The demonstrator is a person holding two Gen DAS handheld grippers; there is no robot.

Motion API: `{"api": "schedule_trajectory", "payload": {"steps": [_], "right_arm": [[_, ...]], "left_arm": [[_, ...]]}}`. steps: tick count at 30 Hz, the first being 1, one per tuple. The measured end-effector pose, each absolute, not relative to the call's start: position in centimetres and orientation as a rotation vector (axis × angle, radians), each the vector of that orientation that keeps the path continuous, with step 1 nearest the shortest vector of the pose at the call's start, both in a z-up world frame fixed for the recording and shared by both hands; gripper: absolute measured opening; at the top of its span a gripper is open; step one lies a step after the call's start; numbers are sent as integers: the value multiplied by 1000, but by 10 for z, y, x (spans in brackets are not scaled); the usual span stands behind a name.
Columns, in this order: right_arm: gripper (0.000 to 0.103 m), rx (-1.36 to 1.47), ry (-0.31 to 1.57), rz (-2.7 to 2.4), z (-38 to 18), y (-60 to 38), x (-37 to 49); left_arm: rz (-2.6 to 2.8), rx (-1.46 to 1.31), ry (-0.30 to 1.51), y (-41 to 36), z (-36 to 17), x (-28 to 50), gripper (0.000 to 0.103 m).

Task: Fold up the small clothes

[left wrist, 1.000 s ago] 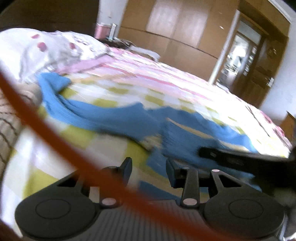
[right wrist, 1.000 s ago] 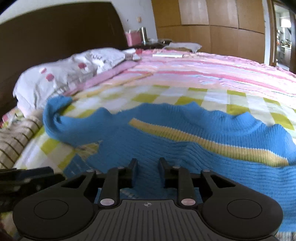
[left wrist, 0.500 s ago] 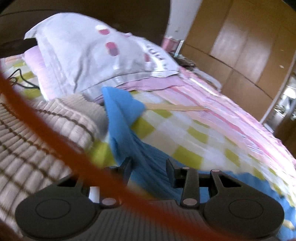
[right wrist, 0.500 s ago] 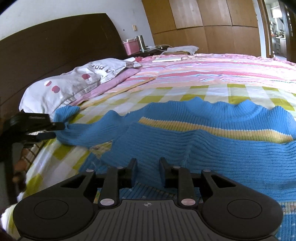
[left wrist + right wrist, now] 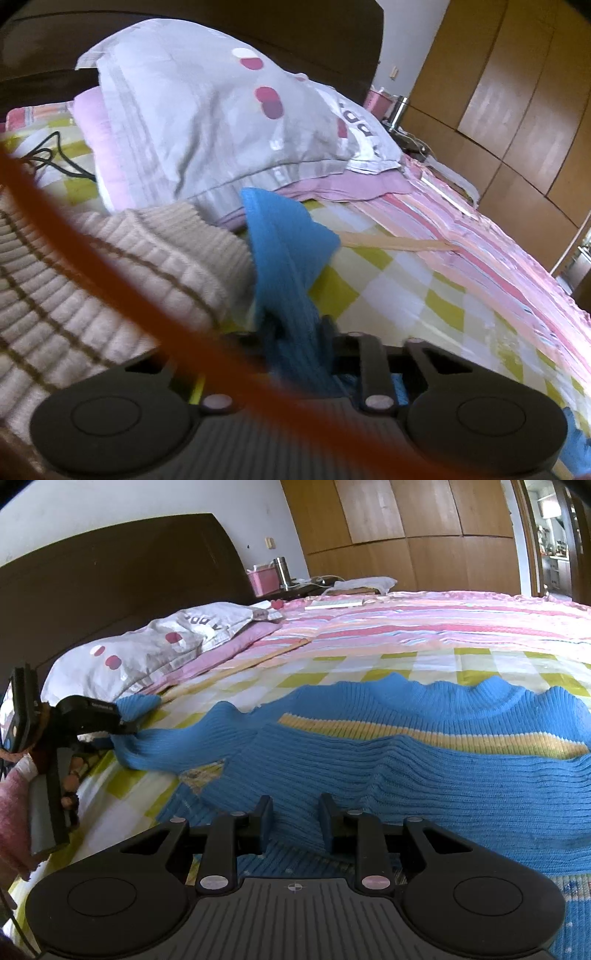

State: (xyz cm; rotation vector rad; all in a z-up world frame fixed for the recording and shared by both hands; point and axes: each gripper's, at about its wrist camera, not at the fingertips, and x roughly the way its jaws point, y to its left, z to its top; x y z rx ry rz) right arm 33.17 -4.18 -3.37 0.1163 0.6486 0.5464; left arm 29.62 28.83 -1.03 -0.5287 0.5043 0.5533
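L gripper (image 5: 295, 334) now closing on blue sweater (image 5: 424, 760) sleeve, was apart; R gripper (image 5: 295, 814) unchanged, clamped on hem.

The left wrist view sits low at the bed's (image 5: 436, 295) headboard-side edge, facing the pillow (image 5: 207, 122) closely. The right wrist view looks across the bed toward the wardrobe (image 5: 406, 528). Both share the pillow and blue sweater (image 5: 424, 760).

A grey pillow (image 5: 207, 122) dotted with pink spots is propped against a dark wooden headboard (image 5: 122, 572). A pink storage box (image 5: 263, 580) and a metal flask (image 5: 281, 568) are seen on the nightstand beyond. Wooden wardrobe doors (image 5: 406, 528) are ranged along the far wall. A black cable (image 5: 55, 155) is draped beside the pillow.
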Motion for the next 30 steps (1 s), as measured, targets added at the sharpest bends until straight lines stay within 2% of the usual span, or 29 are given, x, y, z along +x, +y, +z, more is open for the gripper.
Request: {"api": "schedule_trajectory", "payload": {"steps": [3, 8, 14, 23, 26, 30], "right_arm": [[27, 125, 646, 544, -35, -43, 331], [27, 149, 657, 540, -34, -45, 332], [27, 158, 671, 538, -33, -45, 335], [28, 239, 692, 487, -8, -85, 347], [33, 249, 684, 502, 6, -98, 356], [34, 270, 700, 573, 17, -90, 369]], "left_arm": [[547, -581, 484, 292, -10, 287, 15], [479, -595, 441, 286, 1, 286, 13], [244, -498, 394, 232, 26, 285, 13], [-99, -285, 550, 114, 16, 282, 13], [-137, -204, 628, 82, 3, 275, 13], [-125, -116, 633, 59, -3, 268, 13]]}}
